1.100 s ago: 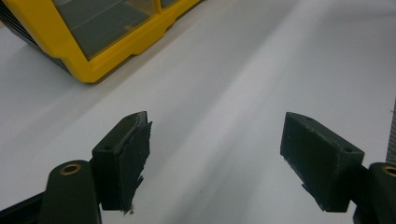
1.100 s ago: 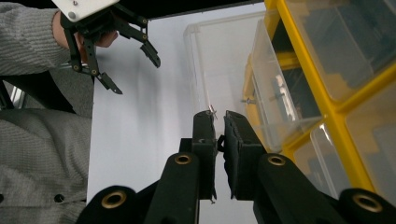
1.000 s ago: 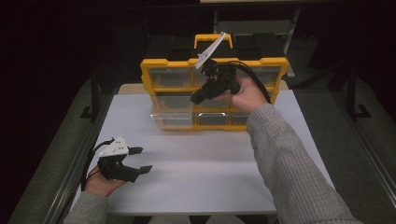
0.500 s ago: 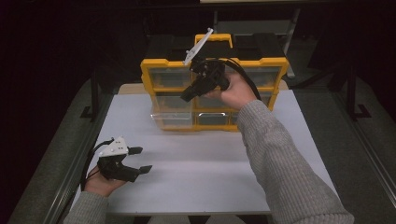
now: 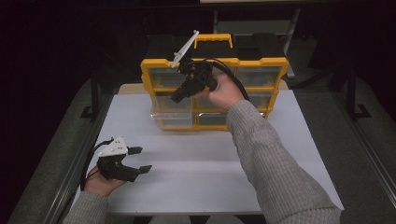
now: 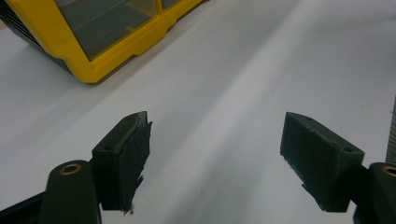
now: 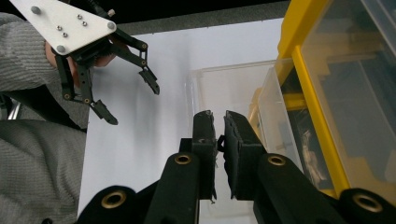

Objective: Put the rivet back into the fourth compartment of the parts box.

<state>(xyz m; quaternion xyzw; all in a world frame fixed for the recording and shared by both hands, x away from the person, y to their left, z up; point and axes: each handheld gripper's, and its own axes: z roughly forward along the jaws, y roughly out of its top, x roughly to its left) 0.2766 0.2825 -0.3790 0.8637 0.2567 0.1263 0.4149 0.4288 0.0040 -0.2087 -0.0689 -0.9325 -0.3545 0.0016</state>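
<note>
The right gripper (image 5: 180, 95) has slid toward the left of the high view over the past second, crossing the face of the yellow parts organiser (image 5: 266, 65) that stands at the upper middle of the frame on the white surface (image 5: 196, 163). Its fingers (image 7: 204, 135) are nearly together with nothing between them, poised just above a clear drawer (image 7: 224, 93) that juts out from the lower left of the cabinet; the move suggests the person is lining up on that drawer, to push it home or pull it free. The organiser is a yellow frame with a handle on top and rows of see-through drawers, small dark items faintly visible inside some. At the lower left of the high view, the left gripper (image 5: 140, 159) has not shifted, its fingers (image 6: 123, 163) spread wide and empty over the bare surface.
</note>
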